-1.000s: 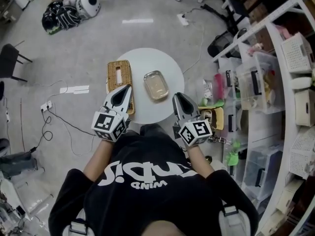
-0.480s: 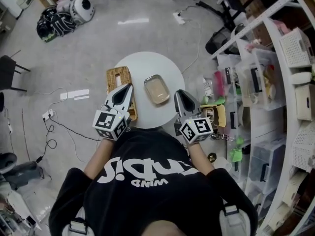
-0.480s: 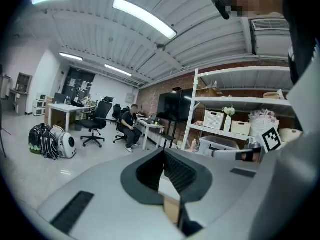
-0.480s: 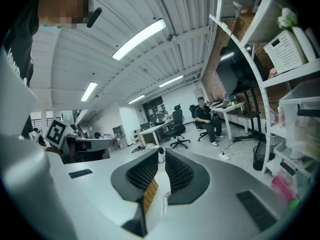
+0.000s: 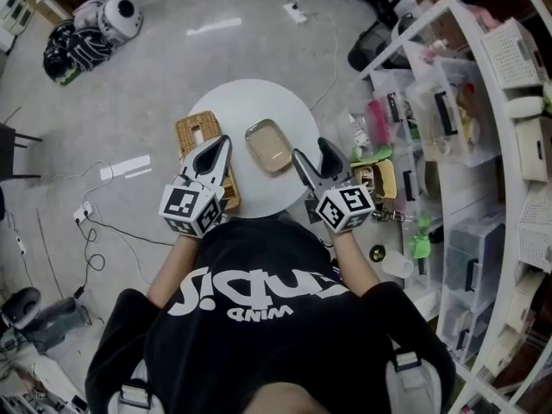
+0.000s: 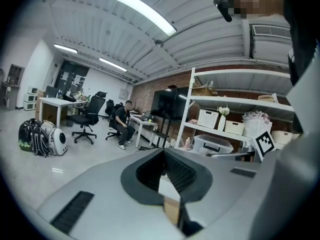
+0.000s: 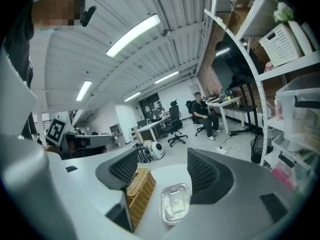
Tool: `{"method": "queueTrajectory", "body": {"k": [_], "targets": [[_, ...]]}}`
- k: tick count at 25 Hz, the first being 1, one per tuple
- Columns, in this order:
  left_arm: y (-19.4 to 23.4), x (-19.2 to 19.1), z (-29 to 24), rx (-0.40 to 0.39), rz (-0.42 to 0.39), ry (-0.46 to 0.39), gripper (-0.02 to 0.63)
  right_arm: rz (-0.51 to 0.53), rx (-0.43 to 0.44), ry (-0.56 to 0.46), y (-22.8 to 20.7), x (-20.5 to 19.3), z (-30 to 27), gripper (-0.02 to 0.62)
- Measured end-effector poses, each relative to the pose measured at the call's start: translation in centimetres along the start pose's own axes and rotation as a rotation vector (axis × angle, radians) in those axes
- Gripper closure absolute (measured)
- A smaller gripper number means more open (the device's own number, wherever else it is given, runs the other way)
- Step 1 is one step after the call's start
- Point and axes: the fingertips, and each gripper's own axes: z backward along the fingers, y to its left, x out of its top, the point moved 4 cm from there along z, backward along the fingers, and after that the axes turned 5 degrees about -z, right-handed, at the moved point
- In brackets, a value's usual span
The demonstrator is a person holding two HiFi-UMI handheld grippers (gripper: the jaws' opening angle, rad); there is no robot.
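Over table (image 5: 263, 102), right tongs (image 5: 313, 155) newly apart

left hand-held gripper (image 5: 222, 141) closed, right (image 5: 310, 149) spread (empty)

The left gripper (image 5: 221, 145) and the right gripper (image 5: 312, 152) had shells of smooth, matt grey plastic. The inner faces of the fingers (image 7: 121, 167) were black and finely ribbed. The basket (image 5: 200, 141) was woven wicker, tan and rough. The tray (image 5: 268, 146) had a shiny metal rim, and its lid looked like clear plastic, though the view was too small to be sure. The round table (image 5: 259, 102) was smooth, matt white. The floor (image 5: 155, 67) was grey and faintly glossy. The person's shirt (image 5: 259, 317) was black cloth.
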Motion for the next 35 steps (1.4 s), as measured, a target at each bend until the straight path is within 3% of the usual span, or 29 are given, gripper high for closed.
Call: {"method": "queueTrajectory", "body": {"k": [3, 13, 21, 35], "targets": [[0.2, -0.2, -0.4, -0.007, 0.001, 0.009, 0.607, -0.018, -0.009, 0.048, -1.1, -1.6, -0.9, 0.276], [0.5, -1.1, -1.1, -0.021, 0.003, 0.047, 0.607, -0.089, -0.082, 0.254, -6.5, -9.9, -5.2, 0.268], [0.6, -1.5, -0.8, -0.023, 0.003, 0.076, 0.607, -0.204, -0.165, 0.373, -10.1, -16.9, -7.2, 0.27], [0.9, -2.6, -0.1, -0.018, 0.013, 0.101, 0.607, -0.29, -0.172, 0.428, -11.1, -20.4, -8.2, 0.296]]}}
